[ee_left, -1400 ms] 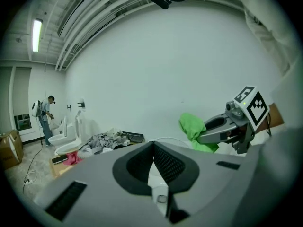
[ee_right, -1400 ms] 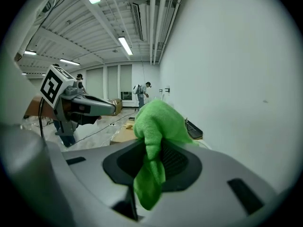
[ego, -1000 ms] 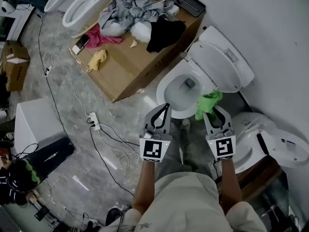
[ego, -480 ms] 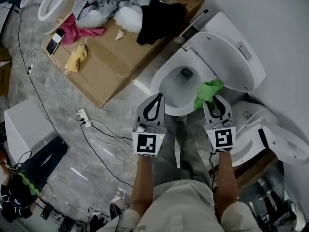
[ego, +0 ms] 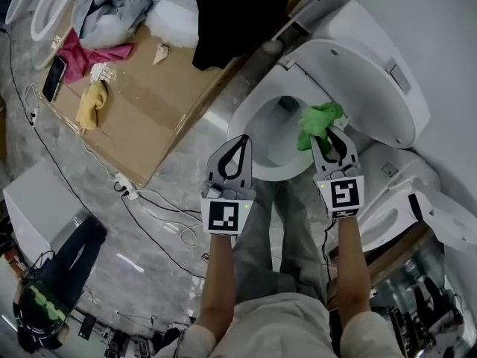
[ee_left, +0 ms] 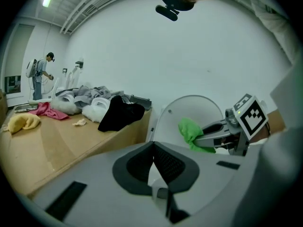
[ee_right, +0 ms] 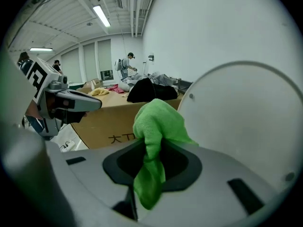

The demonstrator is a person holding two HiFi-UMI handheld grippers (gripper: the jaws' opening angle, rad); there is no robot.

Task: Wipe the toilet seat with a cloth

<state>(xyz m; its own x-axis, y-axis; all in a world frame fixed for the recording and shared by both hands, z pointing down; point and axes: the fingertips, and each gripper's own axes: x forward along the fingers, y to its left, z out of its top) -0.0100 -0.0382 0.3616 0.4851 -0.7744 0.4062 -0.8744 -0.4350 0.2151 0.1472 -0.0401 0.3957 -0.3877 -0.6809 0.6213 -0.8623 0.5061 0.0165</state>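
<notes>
Two grey handheld tools meet at the white oval toilet seat (ego: 242,125) in the head view. The right gripper (ego: 328,134) pinches a crumpled bright green cloth (ego: 319,118) over the seat's 3 o'clock edge, beside the raised white lid (ego: 373,73), and the left gripper (ego: 242,137) at 6 o'clock has its jaws pressed together on nothing. Dark printed characters (ee_right: 116,138) on the brown cardboard box (ee_right: 102,119), at the cloth's 9 o'clock in the right gripper view, are too cut off to read.
</notes>
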